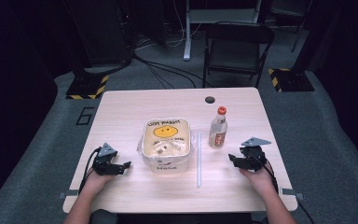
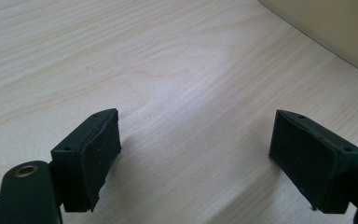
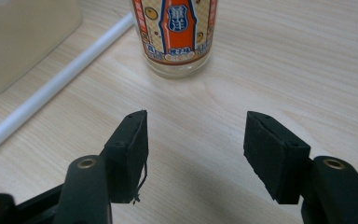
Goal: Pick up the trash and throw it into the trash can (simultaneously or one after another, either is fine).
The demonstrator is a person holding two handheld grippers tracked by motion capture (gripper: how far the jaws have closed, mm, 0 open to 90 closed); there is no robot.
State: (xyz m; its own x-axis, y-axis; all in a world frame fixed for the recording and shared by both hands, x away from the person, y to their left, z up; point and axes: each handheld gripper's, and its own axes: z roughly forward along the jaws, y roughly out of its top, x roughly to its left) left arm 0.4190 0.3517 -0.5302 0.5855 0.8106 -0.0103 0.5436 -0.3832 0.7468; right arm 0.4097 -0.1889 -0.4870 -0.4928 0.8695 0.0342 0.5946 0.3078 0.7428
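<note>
Round glass bottle [image 3: 177, 32], woodgrain table [image 3: 284, 56]

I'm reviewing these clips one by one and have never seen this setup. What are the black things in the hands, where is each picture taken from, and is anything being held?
A person sits at a wooden table with a hand-held two-jaw gripper in each hand. The high view looks down from above: left gripper, right gripper. The other two pictures come from cameras riding on each gripper, looking along its black jaws. On the table lie a plastic-wrapped container with a smiley face, a long white straw and a small bottle with an orange cap. Both grippers are open and hold nothing. The right gripper view faces the bottle; the left one shows bare tabletop.
</note>
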